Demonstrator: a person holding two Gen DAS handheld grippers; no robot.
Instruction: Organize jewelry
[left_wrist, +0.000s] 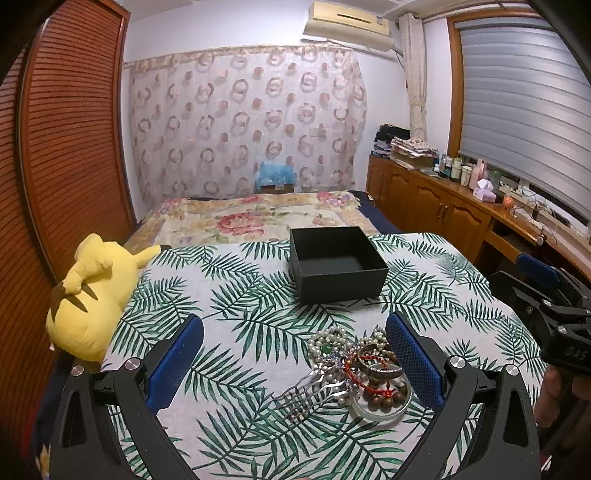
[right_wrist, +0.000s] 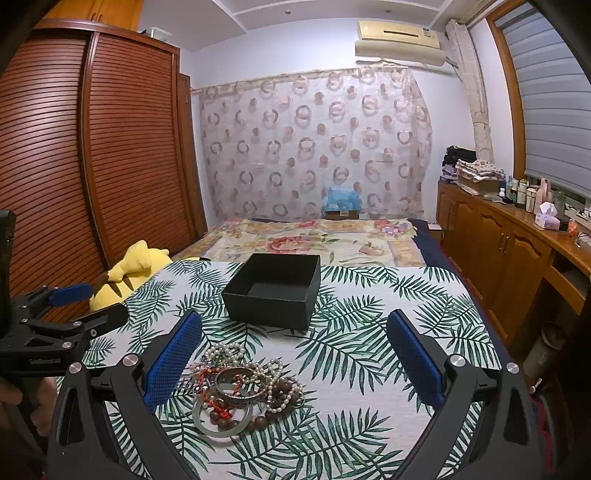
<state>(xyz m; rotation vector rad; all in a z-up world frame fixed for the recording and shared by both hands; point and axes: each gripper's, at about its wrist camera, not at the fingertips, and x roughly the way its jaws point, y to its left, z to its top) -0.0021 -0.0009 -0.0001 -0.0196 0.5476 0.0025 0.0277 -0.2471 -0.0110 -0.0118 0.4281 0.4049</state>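
Note:
A tangled jewelry pile (left_wrist: 354, 369) lies on the palm-leaf cloth (left_wrist: 229, 321): pearl strands, a metal hair comb (left_wrist: 314, 393), bangles, wooden beads and a red cord. Beyond it stands an open, empty black box (left_wrist: 336, 264). My left gripper (left_wrist: 295, 365) is open, the pile just inside its right finger. In the right wrist view the same pile (right_wrist: 240, 387) sits beside the left finger of my open right gripper (right_wrist: 295, 363), with the black box (right_wrist: 273, 290) ahead. Each gripper shows at the other view's edge: the right one (left_wrist: 546, 295) and the left one (right_wrist: 66, 306).
A yellow plush toy (left_wrist: 92, 299) rests at the cloth's left edge. Behind the cloth lies a floral bedspread (left_wrist: 258, 218). Wooden cabinets (left_wrist: 443, 206) with bottles and a tissue box line the right wall; louvred wardrobe doors (right_wrist: 92, 155) stand on the left.

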